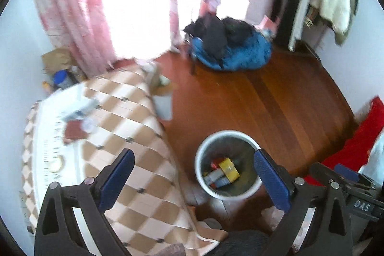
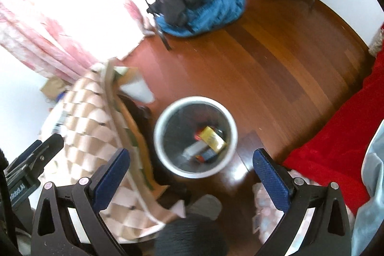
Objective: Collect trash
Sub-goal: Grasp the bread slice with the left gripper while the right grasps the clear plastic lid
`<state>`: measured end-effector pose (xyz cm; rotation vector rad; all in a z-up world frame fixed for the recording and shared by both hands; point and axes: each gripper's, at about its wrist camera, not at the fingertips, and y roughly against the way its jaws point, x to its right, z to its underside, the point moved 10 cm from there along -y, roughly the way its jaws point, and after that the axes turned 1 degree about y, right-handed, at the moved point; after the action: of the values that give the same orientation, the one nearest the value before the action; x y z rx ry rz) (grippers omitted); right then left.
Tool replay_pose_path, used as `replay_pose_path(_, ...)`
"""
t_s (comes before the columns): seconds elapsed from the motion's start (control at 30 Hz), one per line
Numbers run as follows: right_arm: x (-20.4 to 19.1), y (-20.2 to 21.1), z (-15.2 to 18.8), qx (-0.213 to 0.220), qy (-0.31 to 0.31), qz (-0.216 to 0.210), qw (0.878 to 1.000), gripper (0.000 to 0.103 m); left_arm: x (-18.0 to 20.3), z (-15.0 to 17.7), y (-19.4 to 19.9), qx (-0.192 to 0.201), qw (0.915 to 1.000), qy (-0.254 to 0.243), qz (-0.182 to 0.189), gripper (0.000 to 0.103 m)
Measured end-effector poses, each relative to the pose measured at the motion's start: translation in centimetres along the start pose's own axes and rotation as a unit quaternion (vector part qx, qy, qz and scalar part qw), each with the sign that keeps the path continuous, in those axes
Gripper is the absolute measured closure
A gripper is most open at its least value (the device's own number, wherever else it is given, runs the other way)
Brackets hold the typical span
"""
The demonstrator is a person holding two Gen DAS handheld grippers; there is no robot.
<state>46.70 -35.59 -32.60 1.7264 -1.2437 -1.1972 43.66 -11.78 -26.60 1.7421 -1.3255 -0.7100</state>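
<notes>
A round grey waste bin (image 1: pixel 204 184) stands on the wooden floor beside the table; it also shows in the right wrist view (image 2: pixel 159 143). Inside lie a yellow packet (image 1: pixel 229 167) (image 2: pixel 212 137) and other wrappers. My left gripper (image 1: pixel 194 179) is open and empty, held high above the table edge and the bin. My right gripper (image 2: pixel 190 176) is open and empty, above the bin. On the checkered tablecloth (image 1: pixel 134 116) lie a brown wrapper (image 1: pixel 73 132), a clear plastic piece (image 1: pixel 90 124) and a white-blue package (image 1: pixel 80 109).
A blue jacket with dark clothes (image 1: pixel 235 49) lies on a chair at the back. Pink curtains (image 1: pixel 79 23) hang at the bright window. A red cloth (image 2: pixel 336 148) covers furniture at the right. A grey box (image 1: pixel 164 107) stands by the table. Clutter (image 1: pixel 60 78) sits in the left corner.
</notes>
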Motion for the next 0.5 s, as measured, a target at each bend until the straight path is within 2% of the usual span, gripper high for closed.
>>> replay_pose_path(0.1,-5.6,1.1,-0.8,0.006,0.029,-0.031,0.999,0.0,-4.4,-0.9,1.1,0.013,0.9992,0.036,-0.013,0.002)
replay_pose_path(0.23,-14.2,0.3,-0.8,-0.005,0.087,-0.066,0.994,0.0,-13.2,-0.5,1.4,0.02,0.9938,0.095,-0.055,0.002)
replay_pose_path(0.37,-23.3,-3.2,0.5,-0.035,0.126,-0.106,0.986,0.0,-22.3,1.8,-0.3,0.001,0.9835,0.148,-0.104,0.002)
replay_pose_path(0.43,-27.7,-6.3,1.4,-0.052,0.139,-0.128,0.981,0.0,-27.4,3.9,-1.7,-0.015,0.9749,0.178,-0.133,0.002)
replay_pose_path(0.47,-29.5,-7.6,1.8,-0.06,0.145,-0.133,0.979,0.001,-29.8,5.2,-2.5,-0.024,0.9704,0.191,-0.146,0.002)
replay_pose_path(0.5,-31.5,-9.4,2.3,-0.07,0.151,-0.139,0.976,0.009,-31.3,6.0,-3.1,-0.032,0.9677,0.198,-0.153,0.003)
